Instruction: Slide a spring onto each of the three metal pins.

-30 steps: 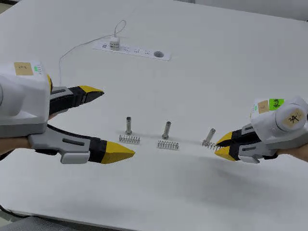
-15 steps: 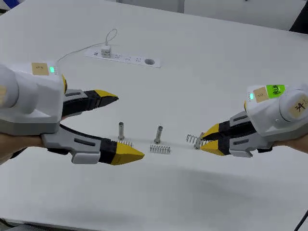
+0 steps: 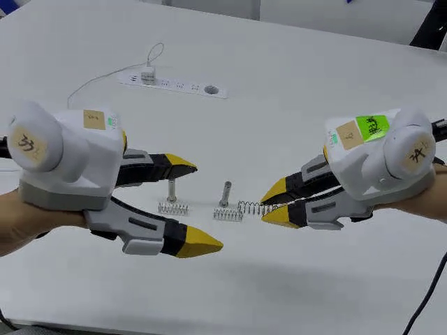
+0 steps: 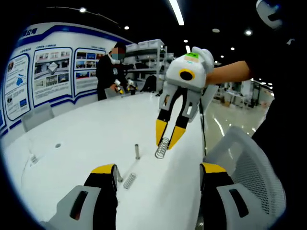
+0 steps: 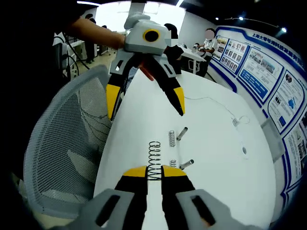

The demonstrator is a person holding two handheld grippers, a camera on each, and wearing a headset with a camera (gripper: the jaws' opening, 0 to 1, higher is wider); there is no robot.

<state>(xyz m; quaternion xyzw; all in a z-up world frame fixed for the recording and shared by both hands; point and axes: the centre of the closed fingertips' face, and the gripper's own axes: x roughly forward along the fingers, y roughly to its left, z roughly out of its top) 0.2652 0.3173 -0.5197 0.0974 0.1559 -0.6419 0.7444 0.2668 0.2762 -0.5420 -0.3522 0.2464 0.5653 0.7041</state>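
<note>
Jaws of the right gripper [image 3: 271,206] pinch one end of a spring [image 3: 248,207], which a second ago lay on the worktop [image 3: 314,105]. So the pick-up looks done, and threading is next. The left gripper [image 3: 209,206] has its jaws spread and empty. The right gripper view shows the grip on the last coils. The head view shows the spring's free end close to a pin [image 3: 225,193].

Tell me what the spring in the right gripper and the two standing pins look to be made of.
Spring: thin bare wire, likely steel; grey coils with small glints, held in the right gripper. Left pin and right pin: solid metal, probably steel, with a dull silver-grey sheen and no paint visible.
</note>
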